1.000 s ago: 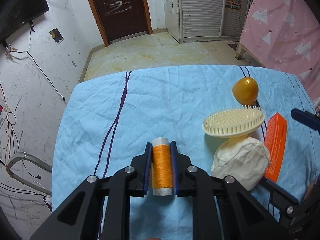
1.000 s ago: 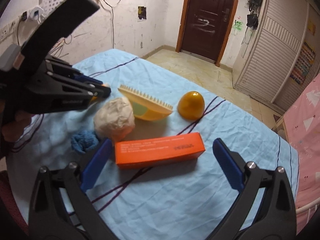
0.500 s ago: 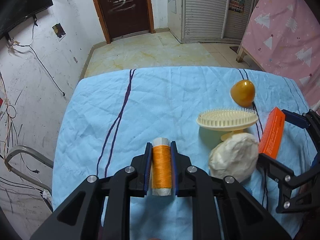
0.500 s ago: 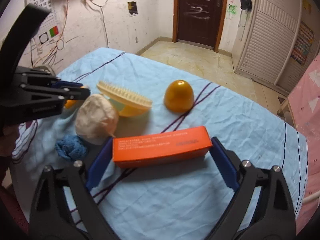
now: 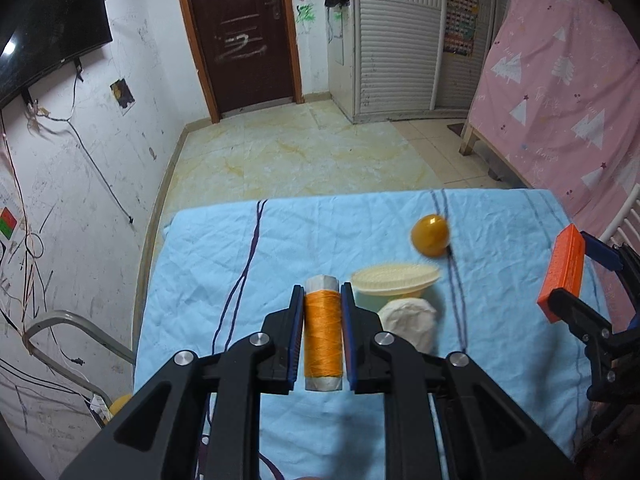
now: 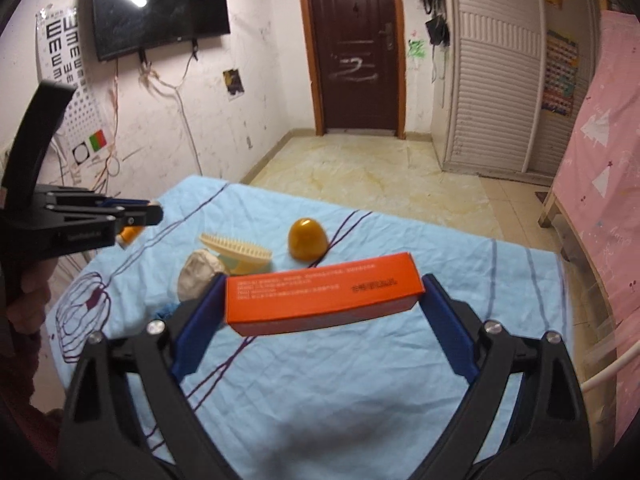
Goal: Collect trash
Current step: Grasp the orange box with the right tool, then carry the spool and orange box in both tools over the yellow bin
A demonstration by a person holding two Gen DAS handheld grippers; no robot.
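The left hand-held gripper [image 5: 322, 336] clamps an orange thread spool [image 5: 322, 332] lengthwise, and the right hand-held gripper [image 6: 320, 300] grips an orange box [image 6: 322, 290] by its ends, both lifted clear above the table [image 6: 400, 380], likely for carrying off. Beyond the box lie a crumpled paper ball [image 6: 199, 274], a brush [image 6: 238, 249] and a yellow egg-shaped shell [image 6: 307, 239].

The orange box [image 6: 322, 294] hangs level above the bed [image 6: 360, 380]. The wad [image 6: 200, 274] lies touching the brush [image 6: 240, 252]. The spool [image 5: 322, 334] is held above the bed.
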